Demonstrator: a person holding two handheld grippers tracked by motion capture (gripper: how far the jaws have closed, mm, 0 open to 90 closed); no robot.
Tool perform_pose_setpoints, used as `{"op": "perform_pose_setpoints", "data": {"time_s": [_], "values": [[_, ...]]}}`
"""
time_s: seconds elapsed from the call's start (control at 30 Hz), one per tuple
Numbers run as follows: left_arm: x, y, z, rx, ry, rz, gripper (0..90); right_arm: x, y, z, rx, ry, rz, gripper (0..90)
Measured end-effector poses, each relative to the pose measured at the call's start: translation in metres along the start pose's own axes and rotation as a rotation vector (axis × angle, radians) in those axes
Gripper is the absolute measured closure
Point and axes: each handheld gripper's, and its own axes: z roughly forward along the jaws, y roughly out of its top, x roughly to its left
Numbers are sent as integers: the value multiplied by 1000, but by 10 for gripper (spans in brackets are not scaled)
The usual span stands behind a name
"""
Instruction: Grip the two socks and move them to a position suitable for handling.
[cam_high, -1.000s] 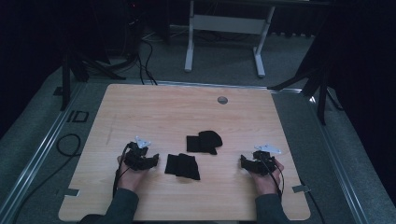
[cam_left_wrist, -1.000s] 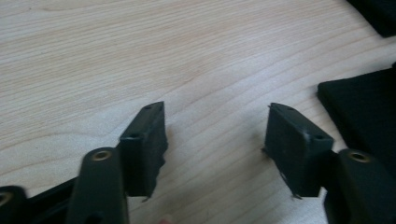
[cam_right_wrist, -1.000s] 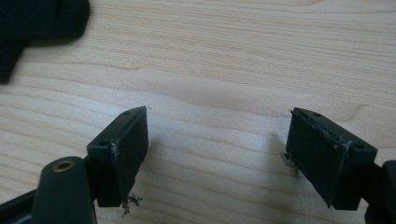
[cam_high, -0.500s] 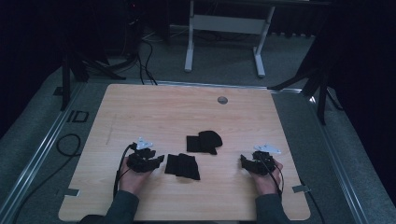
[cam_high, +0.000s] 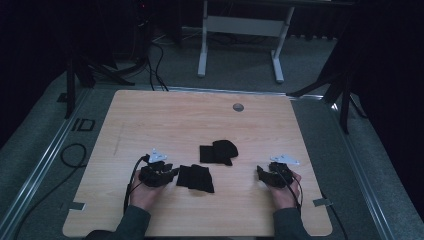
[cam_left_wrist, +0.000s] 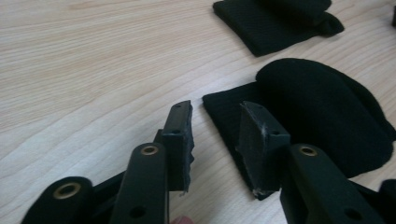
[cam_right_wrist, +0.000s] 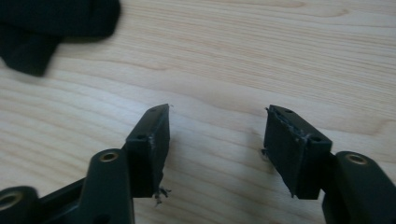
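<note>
A pale wooden table (cam_high: 165, 125) with a small round grey cap (cam_high: 238, 107) near its far edge stands on a grey carpeted floor (cam_high: 240, 70) in a dim room, with a white metal frame (cam_high: 240, 25) beyond it and black cables (cam_high: 155, 55) trailing at the far left. Two black folded cloths lie on the near half of the table: the nearer cloth (cam_high: 196, 177) sits left of centre, and the farther cloth (cam_high: 218, 152) lies just beyond it, to its right, the two close but apart. The left gripper (cam_high: 172, 174), held in a hand at the near left, points right at the nearer cloth (cam_left_wrist: 322, 116); its jaws have just been closing and stand partly apart, with the cloth's near corner and edge lying between and under the tips, one pad (cam_left_wrist: 254, 135) over the fabric, not yet pinching it. The right gripper (cam_high: 260, 172), held at the near right, points left over bare wood well apart from both cloths; its jaws have also just been closing, are still wide apart, and hold nothing, as the right gripper view (cam_right_wrist: 215, 140) shows, with the cloth (cam_right_wrist: 51, 23) at the far left corner.
</note>
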Motion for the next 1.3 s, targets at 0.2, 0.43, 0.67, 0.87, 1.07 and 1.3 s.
{"op": "perform_pose_setpoints", "data": {"time_s": [0.2,0.43,0.67,0.87,1.07,1.3], "values": [[-1,0,1,0,-23,-4,685,9,3,-2,2,27,-38,464],[-8,2,3,2,-79,-10,676,18,8,-5,16,53,-49,445],[-14,2,4,5,-87,16,668,34,15,-10,22,97,-79,435],[-15,2,5,11,-83,32,680,49,18,-11,30,148,-128,544],[-19,1,8,33,-78,54,735,63,22,-16,12,194,-155,619],[-22,-1,14,73,-55,80,802,78,22,-15,18,239,-180,620]]}}
